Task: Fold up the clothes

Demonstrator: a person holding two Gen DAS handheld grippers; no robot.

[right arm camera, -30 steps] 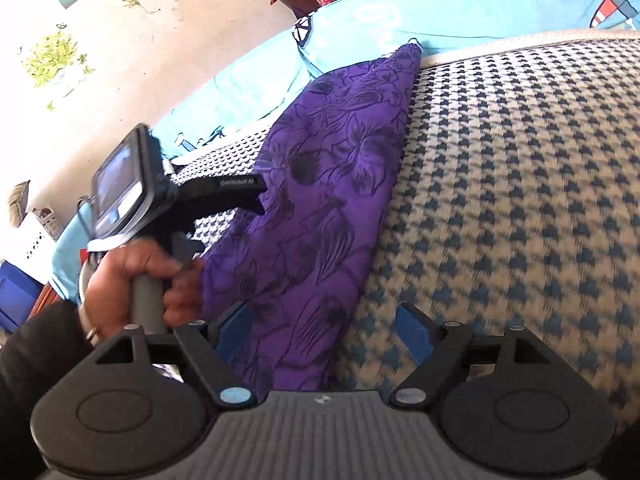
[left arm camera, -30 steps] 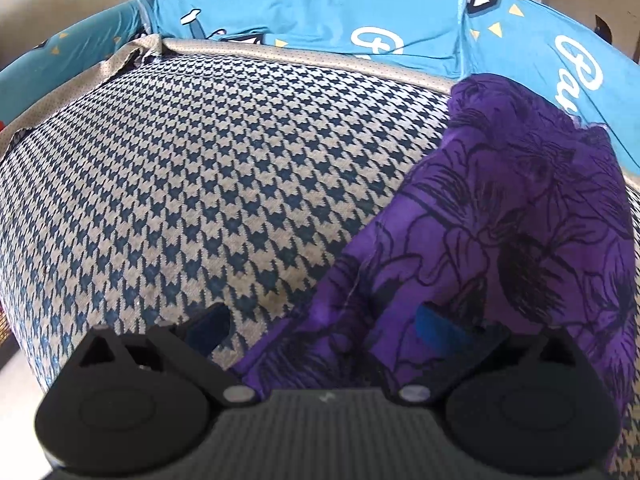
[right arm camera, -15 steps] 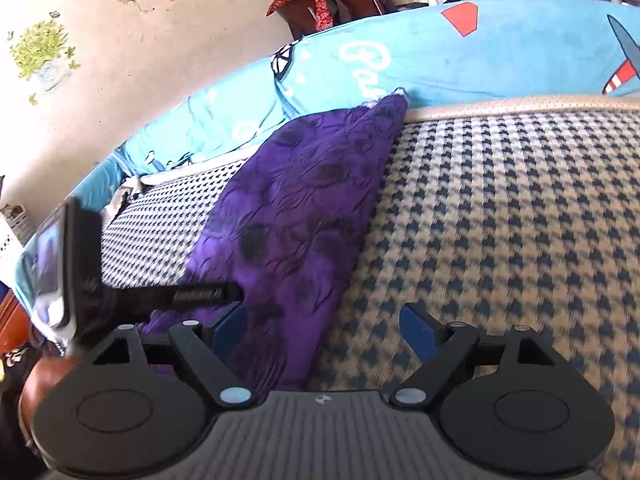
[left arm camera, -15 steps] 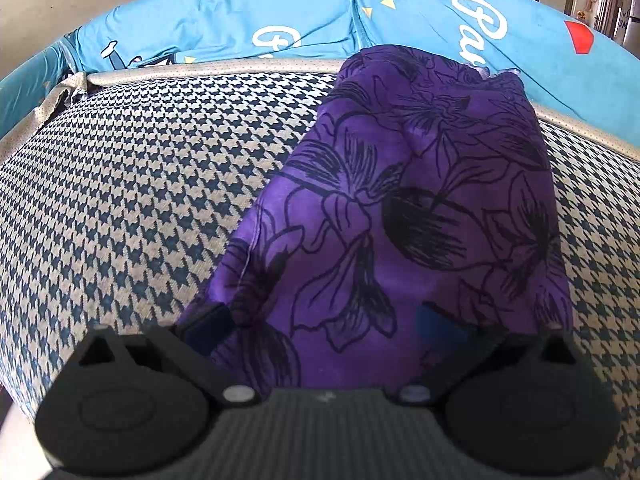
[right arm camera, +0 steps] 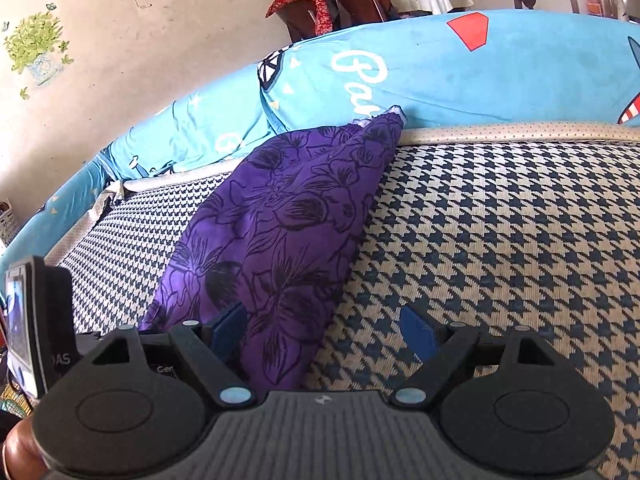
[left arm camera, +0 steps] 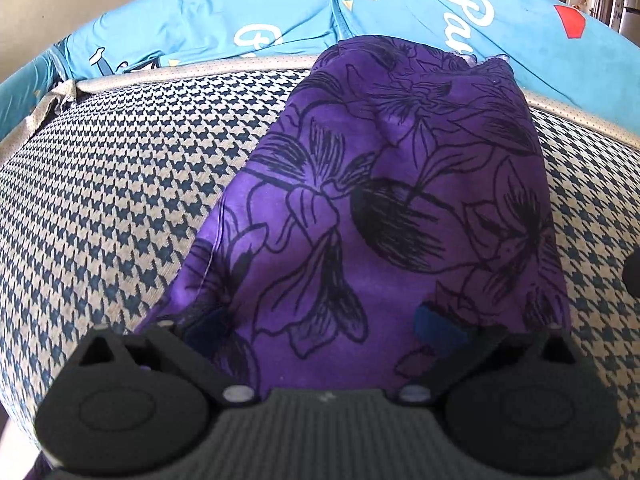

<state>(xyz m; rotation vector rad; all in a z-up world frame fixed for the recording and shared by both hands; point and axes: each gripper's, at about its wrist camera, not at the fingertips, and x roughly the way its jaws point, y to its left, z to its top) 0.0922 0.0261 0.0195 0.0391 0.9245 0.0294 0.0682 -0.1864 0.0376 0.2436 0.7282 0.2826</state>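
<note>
A purple cloth with black flower outlines lies as a long folded strip on the houndstooth sofa seat, its far end against the blue back cushions. My left gripper is open at the strip's near end, both blue-padded fingers over the fabric. In the right wrist view the same cloth runs away to the back. My right gripper is open at the near right edge, with its left finger over the cloth and its right finger over the bare seat. Neither gripper holds anything.
Blue printed cushions line the sofa's back and left side. The left gripper's handle and screen sit low at the left of the right wrist view, with a hand below. Wooden chairs stand behind the sofa.
The left gripper has swung right from the cloth's left edge to sit centred over its near end. The right wrist view has tilted up and the left gripper's handle has dropped lower in it.
</note>
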